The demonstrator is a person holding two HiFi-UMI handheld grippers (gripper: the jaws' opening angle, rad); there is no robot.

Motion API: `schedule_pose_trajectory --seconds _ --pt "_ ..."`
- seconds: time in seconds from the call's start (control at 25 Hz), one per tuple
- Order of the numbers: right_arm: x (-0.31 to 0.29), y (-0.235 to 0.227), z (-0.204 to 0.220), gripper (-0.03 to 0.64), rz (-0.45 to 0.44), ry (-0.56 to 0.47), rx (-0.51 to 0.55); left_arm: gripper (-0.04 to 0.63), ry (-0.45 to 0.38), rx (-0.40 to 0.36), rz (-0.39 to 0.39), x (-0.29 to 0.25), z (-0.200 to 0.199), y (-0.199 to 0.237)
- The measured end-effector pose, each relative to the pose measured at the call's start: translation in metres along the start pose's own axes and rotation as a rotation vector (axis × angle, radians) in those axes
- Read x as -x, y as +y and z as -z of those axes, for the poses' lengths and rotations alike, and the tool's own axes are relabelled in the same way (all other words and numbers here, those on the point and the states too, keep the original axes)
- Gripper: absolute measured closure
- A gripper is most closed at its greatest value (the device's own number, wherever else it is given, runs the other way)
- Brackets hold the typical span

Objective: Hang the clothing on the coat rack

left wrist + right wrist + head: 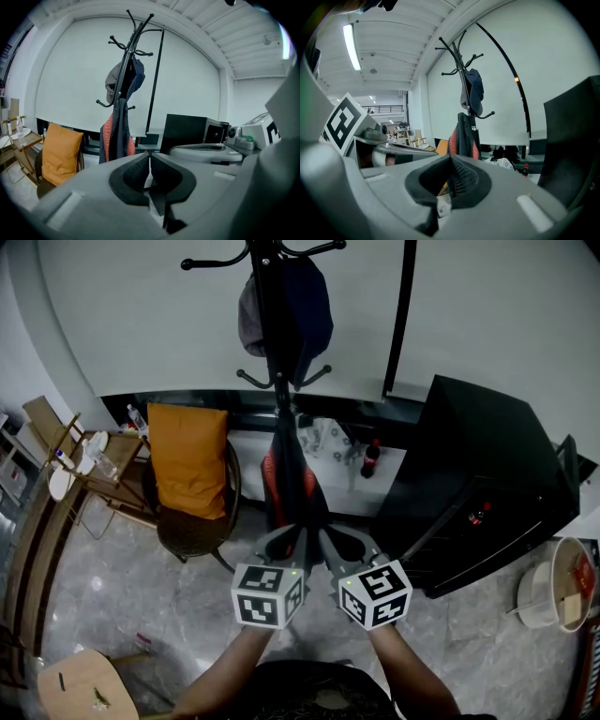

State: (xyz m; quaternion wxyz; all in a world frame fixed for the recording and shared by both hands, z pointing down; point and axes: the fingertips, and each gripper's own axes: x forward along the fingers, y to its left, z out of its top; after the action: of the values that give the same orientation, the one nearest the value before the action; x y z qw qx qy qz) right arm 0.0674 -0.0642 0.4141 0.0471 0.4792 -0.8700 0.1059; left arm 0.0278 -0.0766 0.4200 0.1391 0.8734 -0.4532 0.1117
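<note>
A black coat rack (278, 381) stands straight ahead against the white wall. A dark jacket with red-orange trim (292, 474) hangs from a low hook, and a dark cap-like garment (286, 315) hangs higher up. My left gripper (296, 536) and right gripper (328, 536) sit side by side just in front of the jacket's hem, apart from it. Both are shut with nothing between their pads. The left gripper view shows the rack (126, 70) and jacket (117, 136) beyond the closed left gripper (149, 157). In the right gripper view the jacket (464, 138) hangs past the closed right gripper (450, 159).
A chair with an orange cushion (187, 470) stands left of the rack, and a black cabinet (478, 484) stands to its right. A cola bottle (371, 457) sits on a low white ledge. A wooden side table (80, 460), a stool (80, 685) and a bucket (553, 587) are nearby.
</note>
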Motion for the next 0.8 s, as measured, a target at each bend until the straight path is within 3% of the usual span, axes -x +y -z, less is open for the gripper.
schedule_pose_trajectory --seconds 0.8 --pt "-0.0033 0.0019 0.0018 0.615 0.004 0.002 0.007 0.581 0.006 -0.005 0.014 -0.0025 -0.0001 0.0012"
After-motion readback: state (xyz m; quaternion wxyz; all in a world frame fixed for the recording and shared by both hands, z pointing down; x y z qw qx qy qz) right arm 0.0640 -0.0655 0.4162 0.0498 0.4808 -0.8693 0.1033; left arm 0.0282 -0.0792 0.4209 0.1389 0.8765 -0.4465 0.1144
